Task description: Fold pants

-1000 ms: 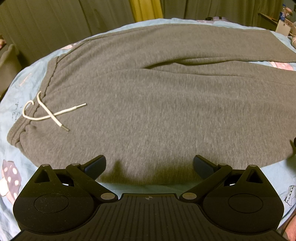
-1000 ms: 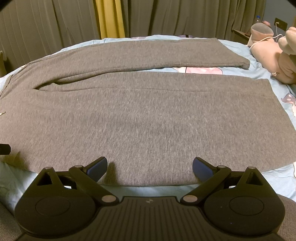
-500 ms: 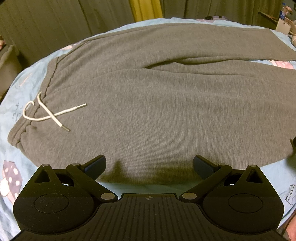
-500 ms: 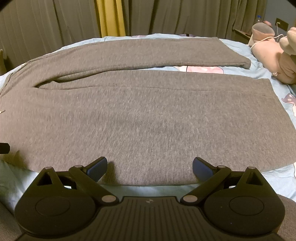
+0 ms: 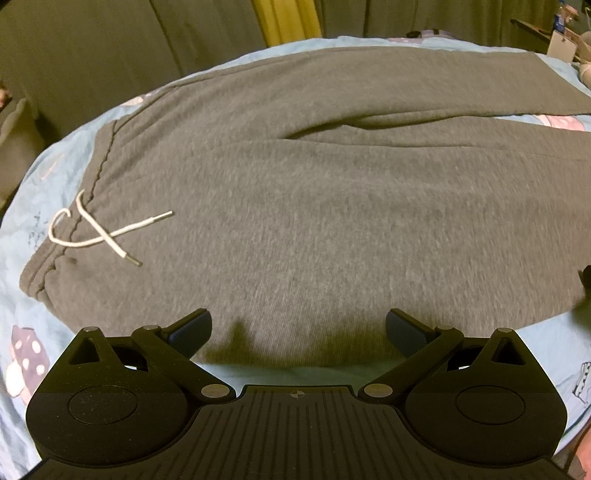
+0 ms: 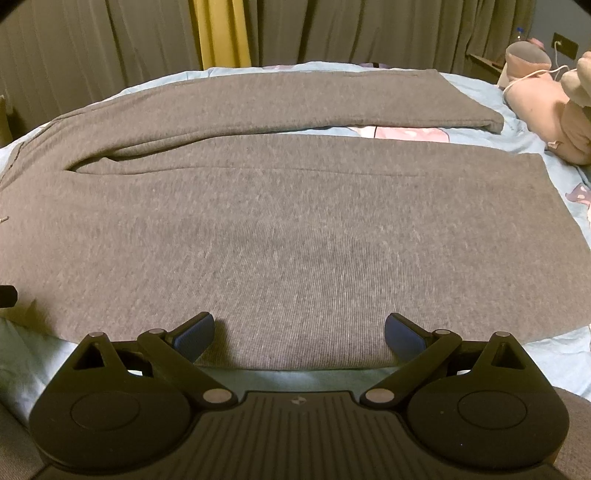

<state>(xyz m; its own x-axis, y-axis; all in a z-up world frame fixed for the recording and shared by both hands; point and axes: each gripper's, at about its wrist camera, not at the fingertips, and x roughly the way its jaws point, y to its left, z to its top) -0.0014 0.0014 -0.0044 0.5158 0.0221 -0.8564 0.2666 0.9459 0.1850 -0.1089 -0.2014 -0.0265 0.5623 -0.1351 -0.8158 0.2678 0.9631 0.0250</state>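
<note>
Grey sweatpants lie spread flat on a light blue bed sheet, waistband at the left with a white drawstring. The two legs run to the right, the near leg and the far leg slightly apart. My left gripper is open and empty over the near edge by the hip. My right gripper is open and empty over the near edge of the near leg.
Pink plush toys with a white cable lie at the bed's right. Grey curtains with a yellow strip hang behind the bed. A shelf with small items stands at the far right.
Both grippers have crept slightly forward over the pants' near edge. They stay open; the pants have not moved.
</note>
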